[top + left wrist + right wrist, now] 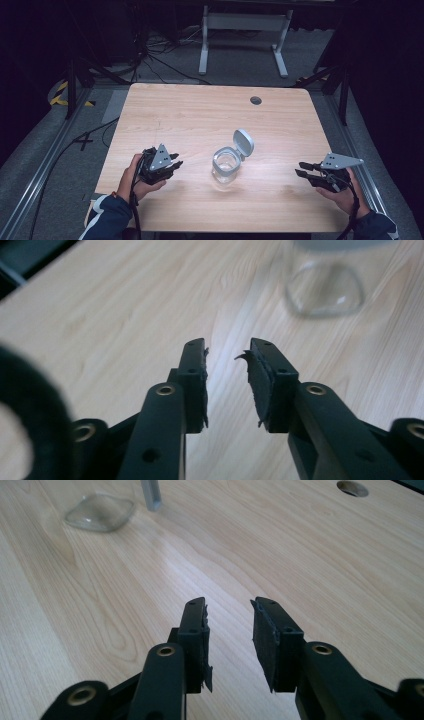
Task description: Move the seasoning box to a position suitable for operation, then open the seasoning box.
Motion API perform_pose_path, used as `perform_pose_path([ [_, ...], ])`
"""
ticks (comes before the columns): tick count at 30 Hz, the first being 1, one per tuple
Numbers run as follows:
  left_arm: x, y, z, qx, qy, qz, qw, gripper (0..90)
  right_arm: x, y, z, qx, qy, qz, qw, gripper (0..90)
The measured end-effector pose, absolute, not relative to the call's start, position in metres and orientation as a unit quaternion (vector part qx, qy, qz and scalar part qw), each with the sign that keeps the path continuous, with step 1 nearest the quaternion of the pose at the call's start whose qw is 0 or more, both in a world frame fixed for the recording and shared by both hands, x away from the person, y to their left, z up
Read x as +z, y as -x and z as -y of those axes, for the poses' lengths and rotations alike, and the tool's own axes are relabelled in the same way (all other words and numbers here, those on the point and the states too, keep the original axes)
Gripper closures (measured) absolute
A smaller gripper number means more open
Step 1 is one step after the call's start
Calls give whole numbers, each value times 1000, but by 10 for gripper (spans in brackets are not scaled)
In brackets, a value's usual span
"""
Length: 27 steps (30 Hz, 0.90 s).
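Observation:
A clear glass jar (pixel 225 168) stands near the middle of the wooden table (pixel 200 120), its grey hinged lid (pixel 243 142) flipped up and open. My left gripper (pixel 176 161) rests on the table left of the jar, held in a hand, jaws open with nothing between them. In the left gripper view its jaws (pixel 227 357) point toward the jar's base (pixel 325 290). My right gripper (pixel 301 168) sits near the table's right edge, open and empty. In the right gripper view the gripper (pixel 229 610) faces the jar base (pixel 100 512) far off at upper left.
A round cable hole (pixel 256 100) is set in the table's far side, also visible as the hole (pixel 352 487) in the right gripper view. Beyond the table stand a white desk frame (pixel 243 35) and floor cables (pixel 95 135).

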<state>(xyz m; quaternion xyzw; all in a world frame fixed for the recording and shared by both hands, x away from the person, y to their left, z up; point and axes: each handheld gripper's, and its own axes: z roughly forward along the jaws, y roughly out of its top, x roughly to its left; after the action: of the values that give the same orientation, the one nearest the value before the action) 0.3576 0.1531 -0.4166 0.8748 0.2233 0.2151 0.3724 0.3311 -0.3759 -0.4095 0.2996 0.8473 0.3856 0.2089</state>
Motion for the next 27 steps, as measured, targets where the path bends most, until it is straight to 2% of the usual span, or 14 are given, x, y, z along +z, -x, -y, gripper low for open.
perform_pose_path([
  [2,-420,-358,-156,207,-878,-230,365,648,-410,-330,377,382,-299,-848,212,640],
  [9,-435,-355,-170,195,-887,-255,331,458,-418,-321,389,351,-316,-851,231,515],
  [11,-440,-354,-177,187,-883,-255,346,444,-422,-319,394,340,-321,-852,234,494],
  [22,-458,-357,-207,170,-876,-297,339,305,-445,-308,427,314,-370,-838,249,371],
  [27,-464,-357,-219,168,-872,-312,337,266,-452,-303,443,326,-401,-821,244,347],
])
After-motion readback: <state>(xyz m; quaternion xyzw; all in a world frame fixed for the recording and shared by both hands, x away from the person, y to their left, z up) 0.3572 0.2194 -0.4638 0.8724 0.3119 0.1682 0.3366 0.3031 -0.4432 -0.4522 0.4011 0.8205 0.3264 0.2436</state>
